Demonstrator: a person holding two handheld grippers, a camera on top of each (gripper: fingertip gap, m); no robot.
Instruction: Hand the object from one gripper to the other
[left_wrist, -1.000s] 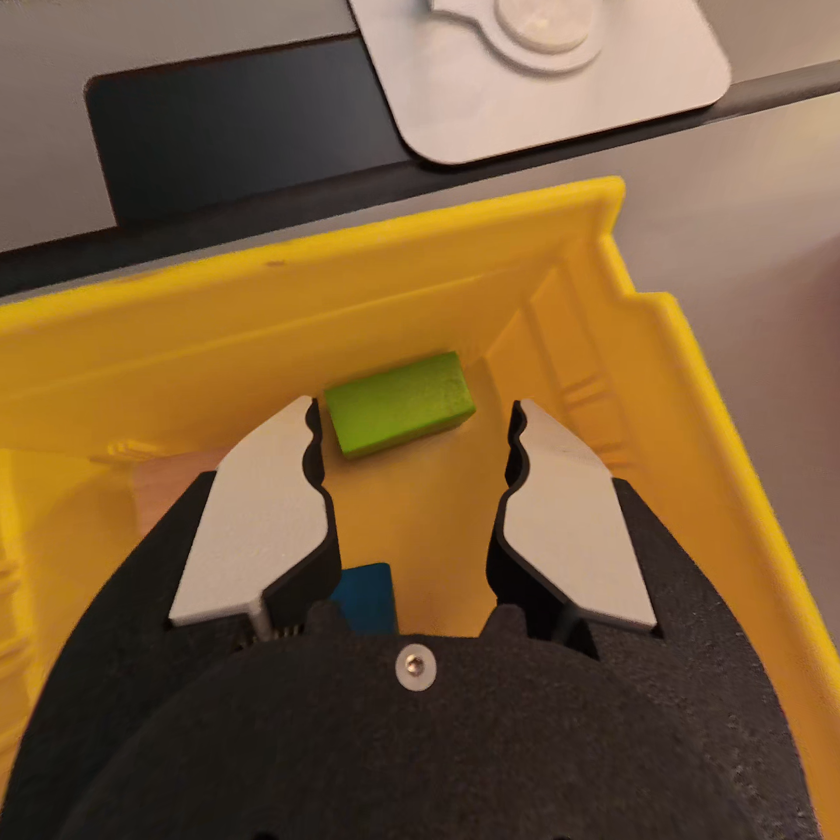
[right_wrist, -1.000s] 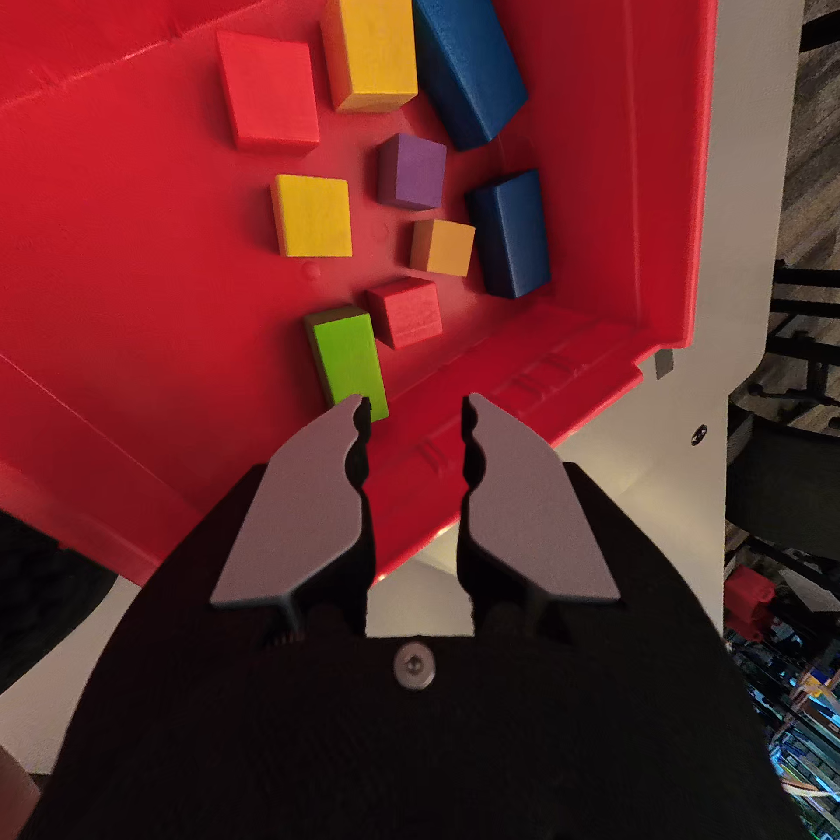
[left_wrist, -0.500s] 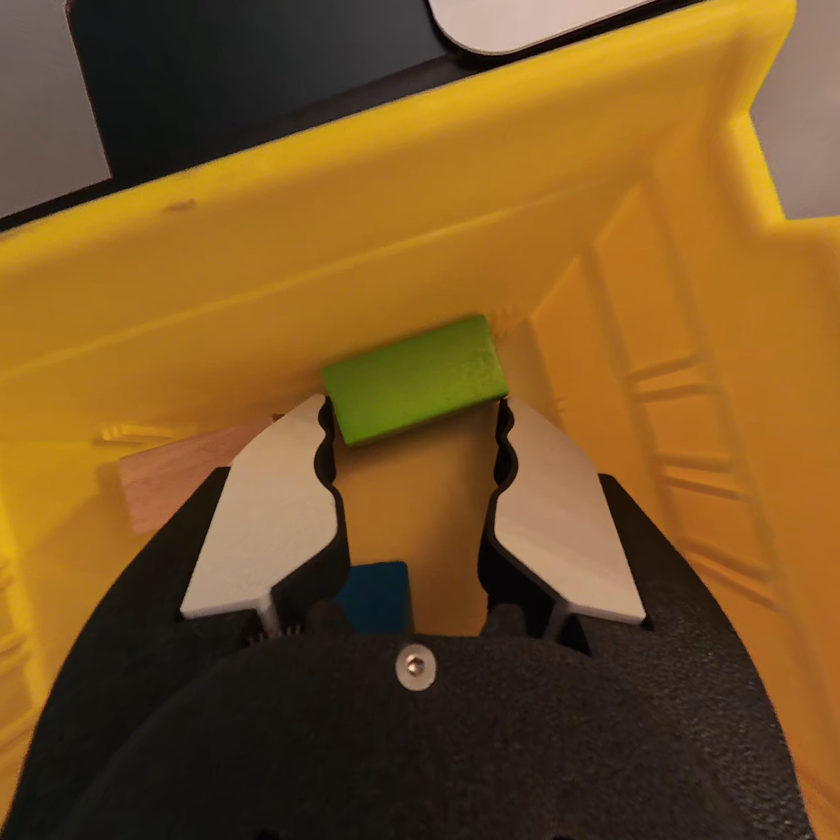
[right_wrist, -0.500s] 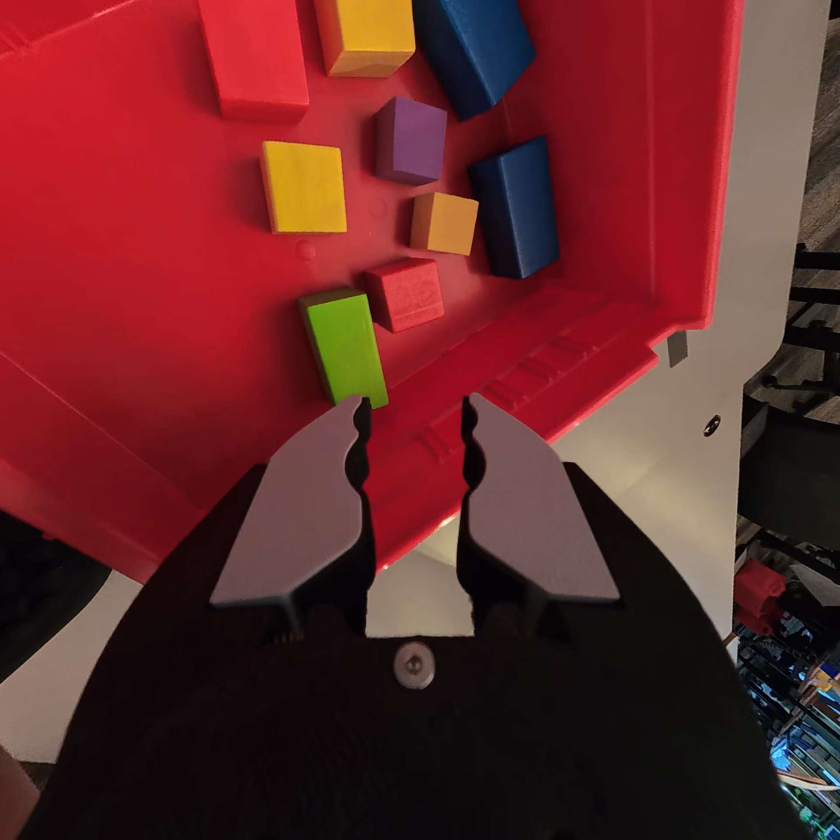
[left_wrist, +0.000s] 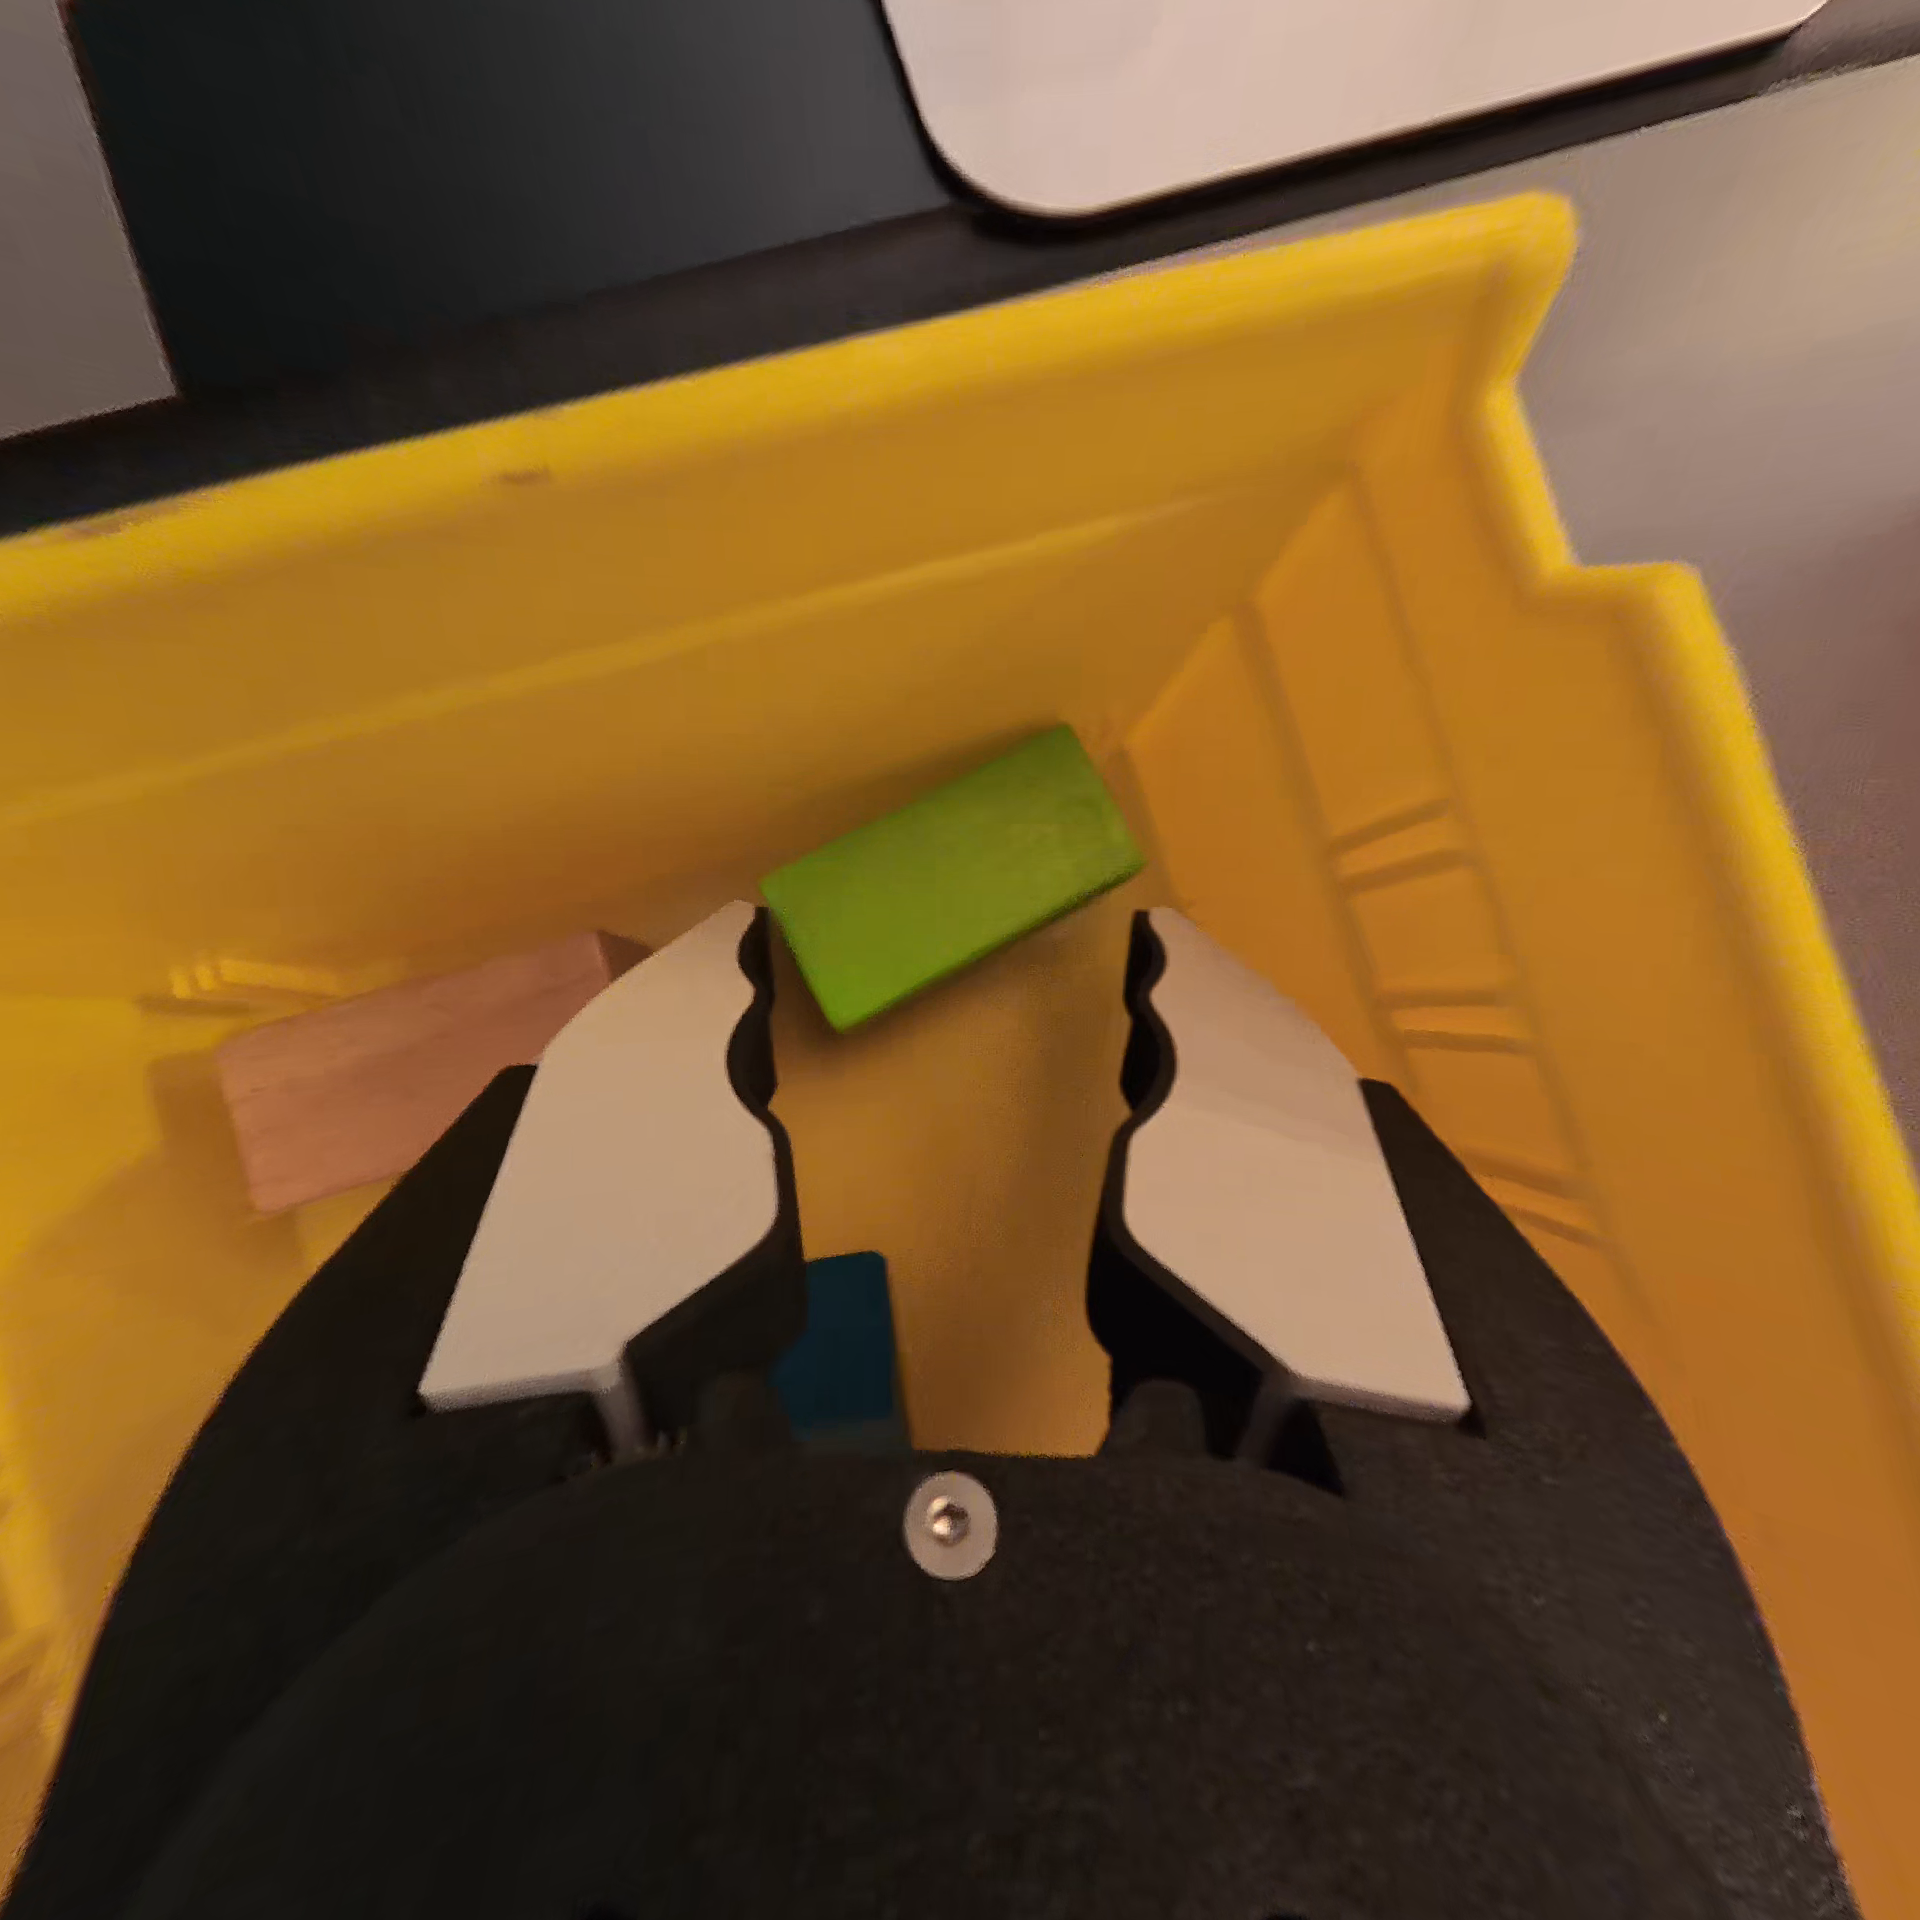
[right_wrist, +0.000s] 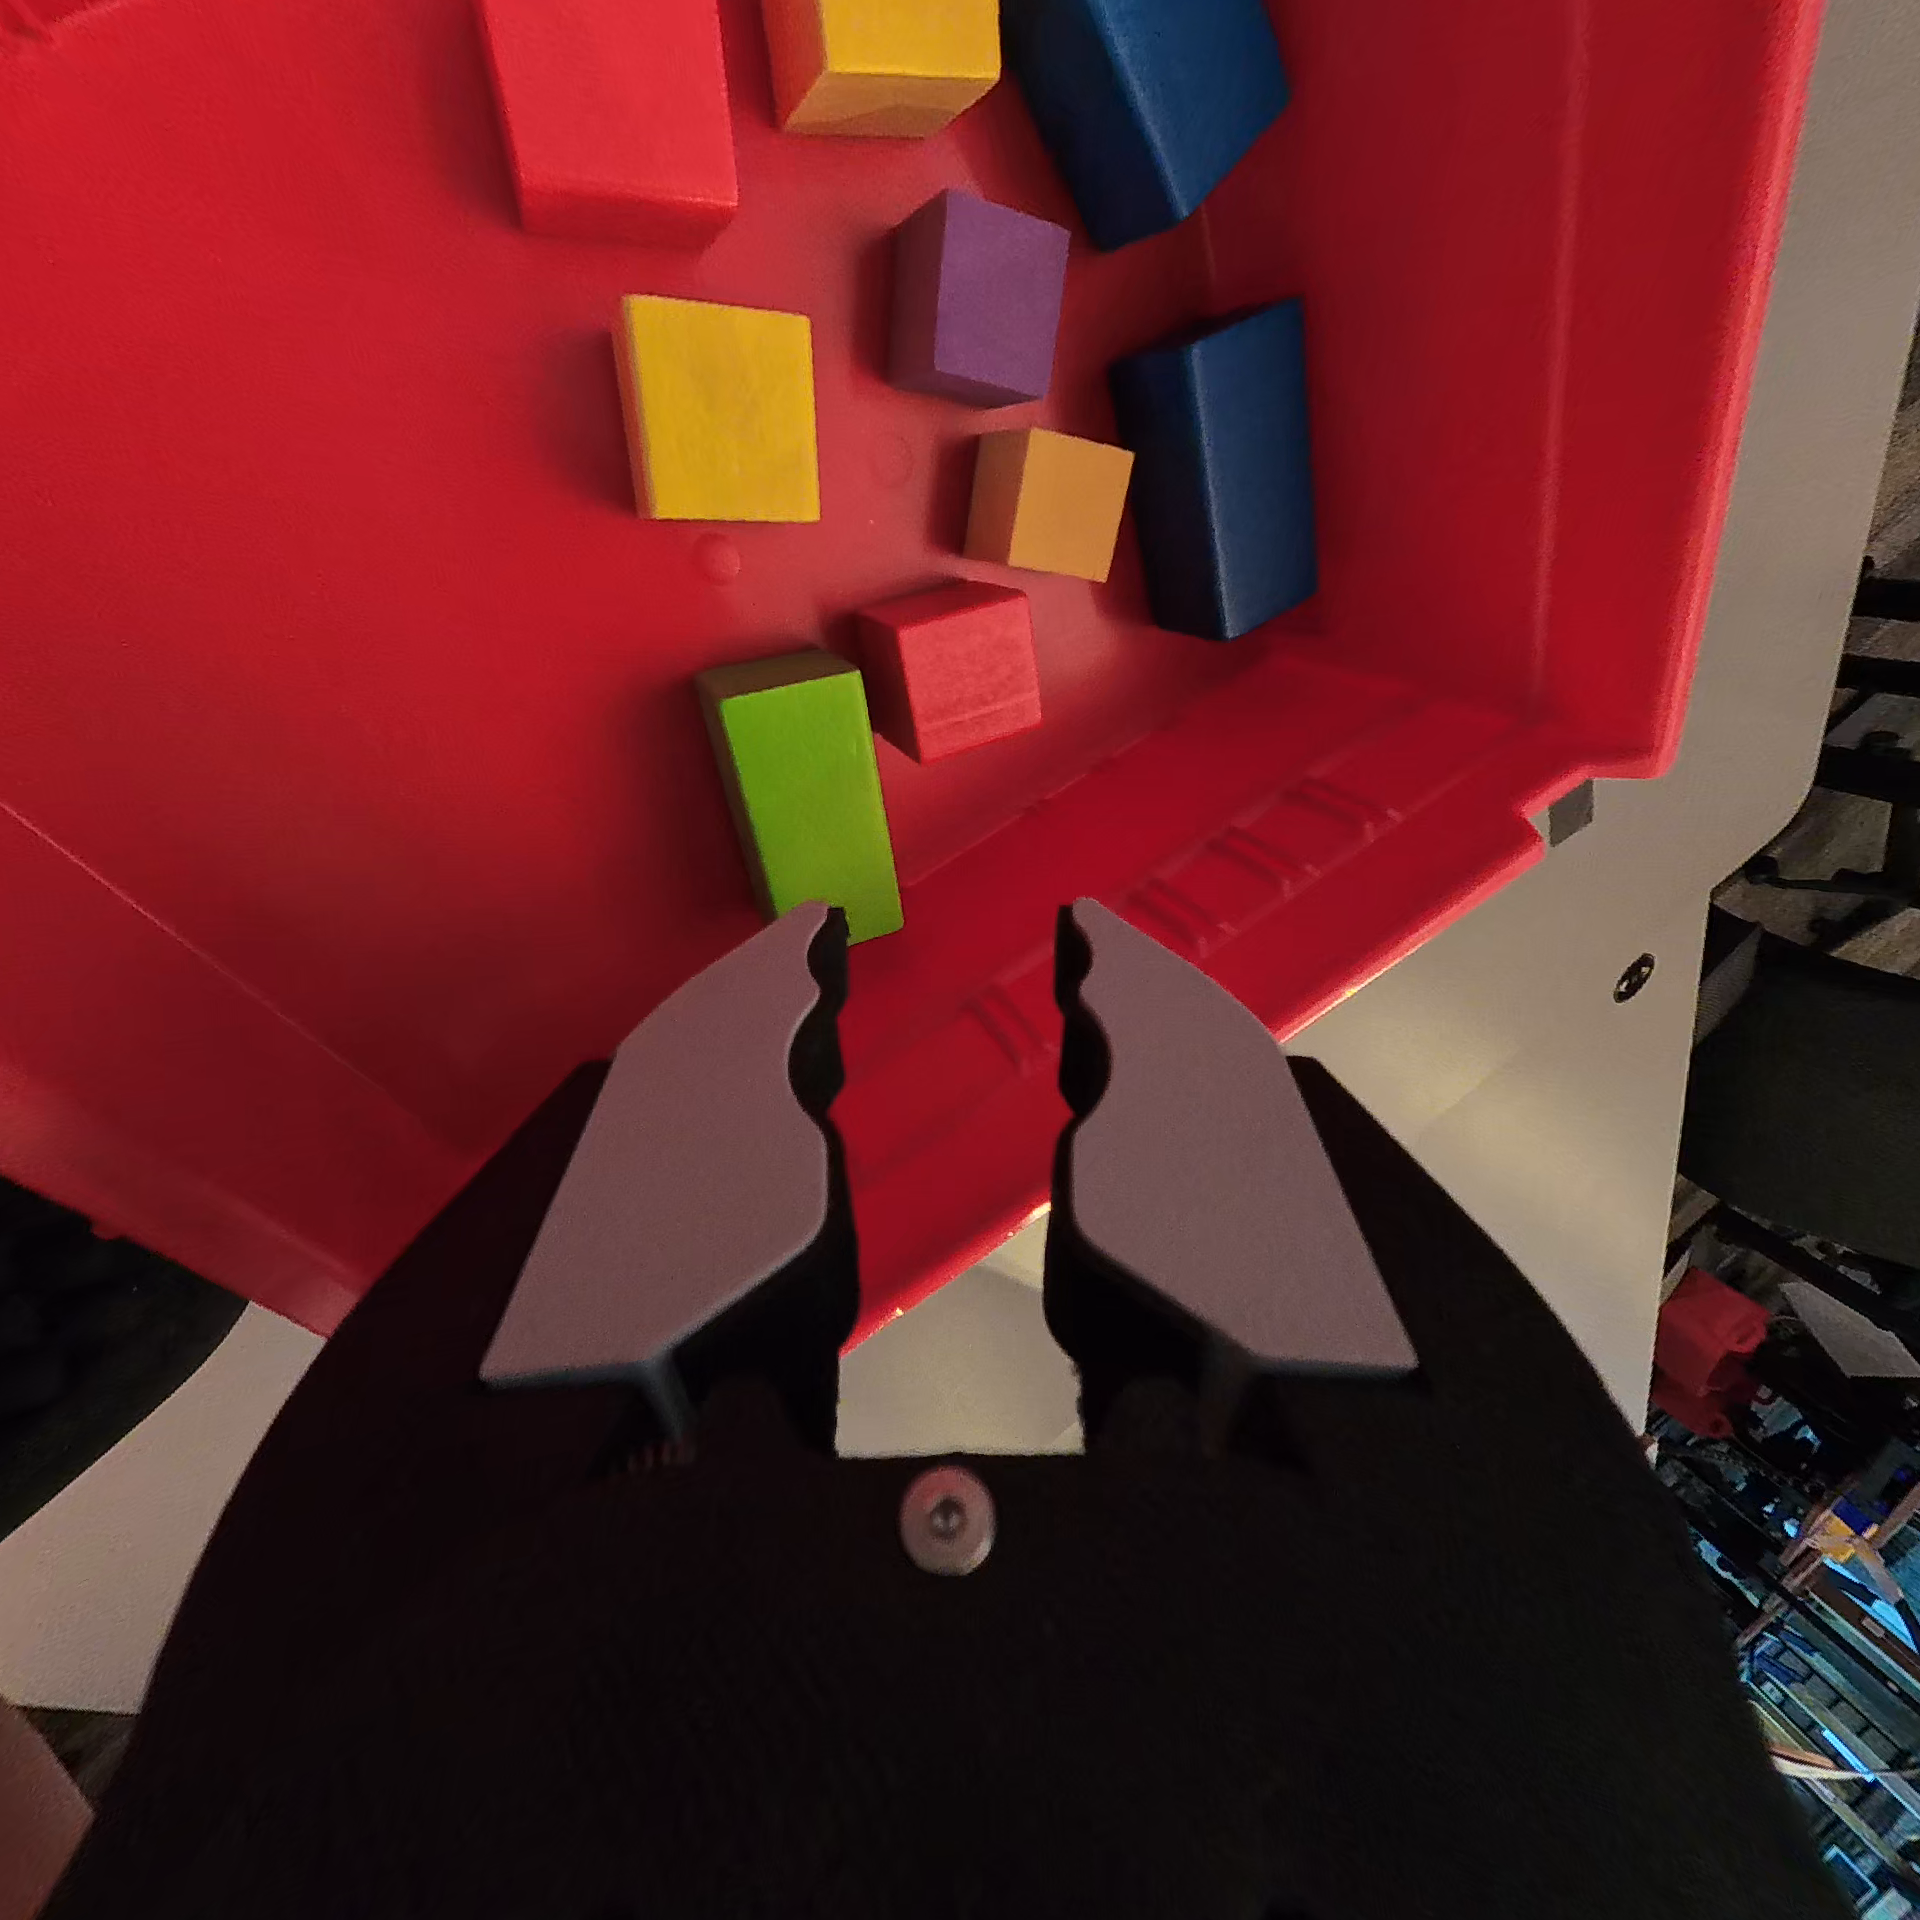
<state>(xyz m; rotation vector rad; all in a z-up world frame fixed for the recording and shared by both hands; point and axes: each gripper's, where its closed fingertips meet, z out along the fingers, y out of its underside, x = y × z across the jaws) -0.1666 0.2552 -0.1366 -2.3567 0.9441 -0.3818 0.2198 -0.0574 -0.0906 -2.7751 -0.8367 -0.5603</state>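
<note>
Left tongs (left_wrist: 948, 920) stand open inside the yellow bin (left_wrist: 727, 582), nothing between the jaws. Low between the fingers, a dark blue block (left_wrist: 844, 1340) lies on the bin floor. Just past the fingertips lies the green block (left_wrist: 951, 873): a flat bright-green rectangular piece with matte faces, turned askew, near the bin's far right corner, its near-left corner close to the left fingertip; contact cannot be told. A plain wooden block (left_wrist: 405, 1060) lies to the left. Right tongs (right_wrist: 943, 920) are open and empty, above the near wall of the red bin (right_wrist: 1662, 416). A second green block (right_wrist: 805, 790) lies beyond the left fingertip, beside a small red cube (right_wrist: 951, 665); yellow, orange, purple and blue blocks lie farther in.
</note>
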